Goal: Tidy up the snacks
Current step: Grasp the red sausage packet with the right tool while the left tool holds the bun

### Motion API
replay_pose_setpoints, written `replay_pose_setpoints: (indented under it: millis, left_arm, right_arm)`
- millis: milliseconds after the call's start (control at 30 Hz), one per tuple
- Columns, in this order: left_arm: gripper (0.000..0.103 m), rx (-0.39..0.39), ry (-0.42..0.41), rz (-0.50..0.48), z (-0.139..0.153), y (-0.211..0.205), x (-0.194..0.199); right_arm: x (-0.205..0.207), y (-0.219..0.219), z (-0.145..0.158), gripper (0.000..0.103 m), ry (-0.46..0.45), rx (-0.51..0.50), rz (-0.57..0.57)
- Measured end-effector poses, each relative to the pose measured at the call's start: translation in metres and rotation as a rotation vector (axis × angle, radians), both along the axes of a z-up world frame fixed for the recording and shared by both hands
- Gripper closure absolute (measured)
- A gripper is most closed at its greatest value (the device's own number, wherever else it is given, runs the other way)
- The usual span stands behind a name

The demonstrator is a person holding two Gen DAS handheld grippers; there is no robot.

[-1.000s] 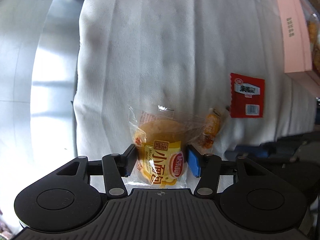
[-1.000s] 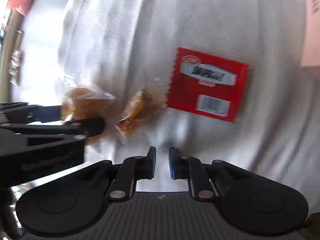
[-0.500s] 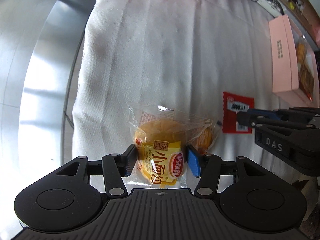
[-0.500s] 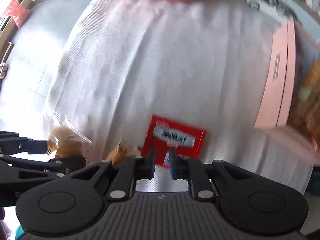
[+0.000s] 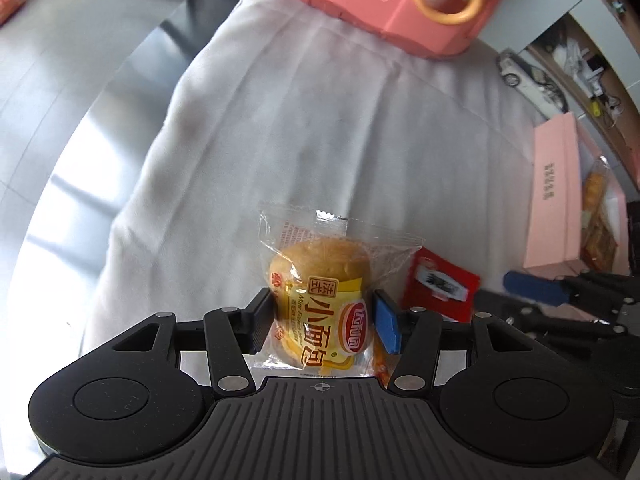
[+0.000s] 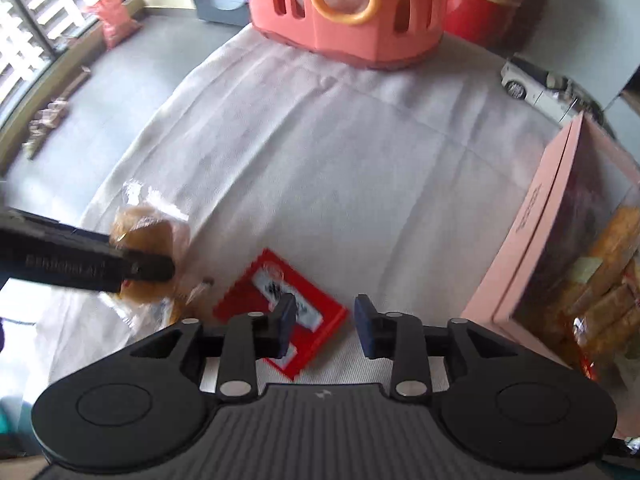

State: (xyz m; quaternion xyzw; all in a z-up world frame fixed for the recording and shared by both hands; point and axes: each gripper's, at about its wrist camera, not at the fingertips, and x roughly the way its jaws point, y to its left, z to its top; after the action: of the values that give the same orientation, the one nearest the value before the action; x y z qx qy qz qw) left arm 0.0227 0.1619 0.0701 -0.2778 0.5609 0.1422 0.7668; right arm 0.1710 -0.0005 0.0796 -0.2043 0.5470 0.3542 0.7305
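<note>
A: Left gripper (image 5: 323,320) status?

B: Pinching the bread packet (image 5: 320,300). Both pads press its sides, bun sits squarely between the fingers, clear wrapper sticks out ahead of the tips. Pointing steeply down over the white cloth (image 5: 300,140).

A: Right gripper (image 6: 325,322)?

B: Jaws have just been opening, now spread partway. Nothing gripped. The red sachet (image 6: 280,304) lies on the cloth just under and ahead of its left finger; pads aren't pressing it.

A: Anything else near the claws?

B: Small orange snack (image 5: 379,360) tucked beside the left gripper's right pad, mostly hidden. From the left wrist view the sachet is just right of the bread, and the right gripper's blue fingertip sits further right.

A: Destination?

B: Pink box (image 6: 532,248) is to the right of the right gripper, near it, packaged snacks already inside. Pink toy house (image 6: 348,12) stands well ahead of both claws at the far edge of the cloth. White toy car (image 6: 536,80) ahead-right.

A: Contact between the two grippers?

B: Apart. Left one shows at the right wrist view's left edge, bread in it.
</note>
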Motion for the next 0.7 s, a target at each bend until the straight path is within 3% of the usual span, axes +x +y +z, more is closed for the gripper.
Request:
replay_pose_setpoints:
  millis: [67,167,200,333,533,700]
  left_arm:
    - [0.044,0.038,-0.019,-0.003,0.003,-0.007,-0.001]
    - [0.044,0.042,-0.048,0.008,0.003,-0.002,0.000]
    - [0.044,0.022,-0.068,-0.002,0.001,0.002,0.002]
    - [0.045,0.035,-0.143,-0.116,-0.001,0.007,0.015]
    - [0.045,0.080,-0.263,-0.135,-0.005,0.015,0.019]
    - [0.045,0.080,-0.385,-0.133,-0.013,0.013,0.011]
  right_arm:
    - [-0.003,-0.012,-0.001,0.065,0.022,0.005,0.031]
    - [-0.008,-0.023,0.005,0.040,0.041,0.057,0.029]
    - [-0.012,-0.025,0.007,0.037,0.029,0.090,0.024]
    - [-0.024,-0.019,-0.003,0.031,-0.091,0.198,0.032]
    - [-0.035,0.001,-0.036,0.031,-0.140,0.171,0.074]
    - [-0.045,-0.004,-0.049,0.010,-0.179,0.245,0.104]
